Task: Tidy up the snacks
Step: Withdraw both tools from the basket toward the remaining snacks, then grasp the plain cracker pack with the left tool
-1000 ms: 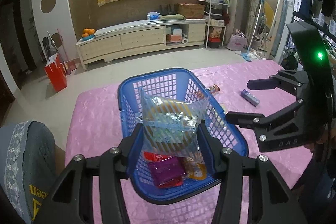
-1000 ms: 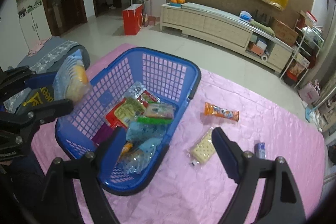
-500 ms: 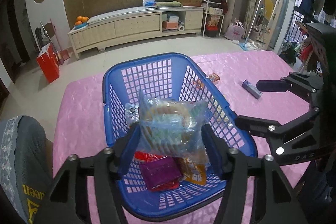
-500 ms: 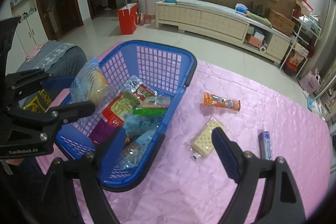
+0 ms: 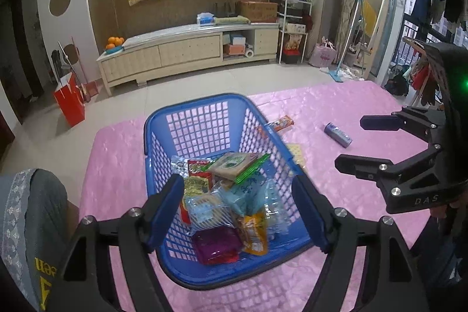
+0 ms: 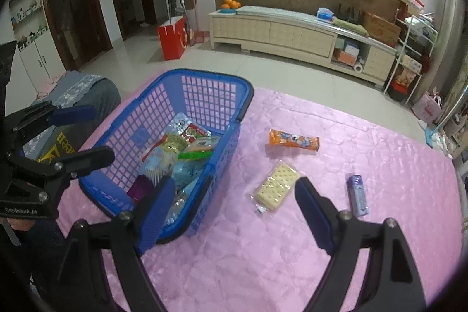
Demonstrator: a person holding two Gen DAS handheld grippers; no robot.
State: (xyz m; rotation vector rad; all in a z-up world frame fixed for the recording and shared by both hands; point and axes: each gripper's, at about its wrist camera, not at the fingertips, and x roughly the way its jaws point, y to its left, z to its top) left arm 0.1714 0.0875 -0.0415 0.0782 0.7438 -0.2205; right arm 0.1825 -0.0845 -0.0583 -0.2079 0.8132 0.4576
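Our blue basket sits on the left of the pink tablecloth, already heaped with packets. Three snacks lie to its right — the cracker pack nearest, the orange bar farther, the small blue tube rightmost. Both the left gripper and right gripper gape wide, empty. We should square the right one over the crackers and pinch across the short sides.

Basket top open; far half of its floor bare, near half piled with packets. Right of basket on pink cover: cracker pack, orange bar, blue tube, apart from each other. Near cover bare. Left gripper over basket's near rim.
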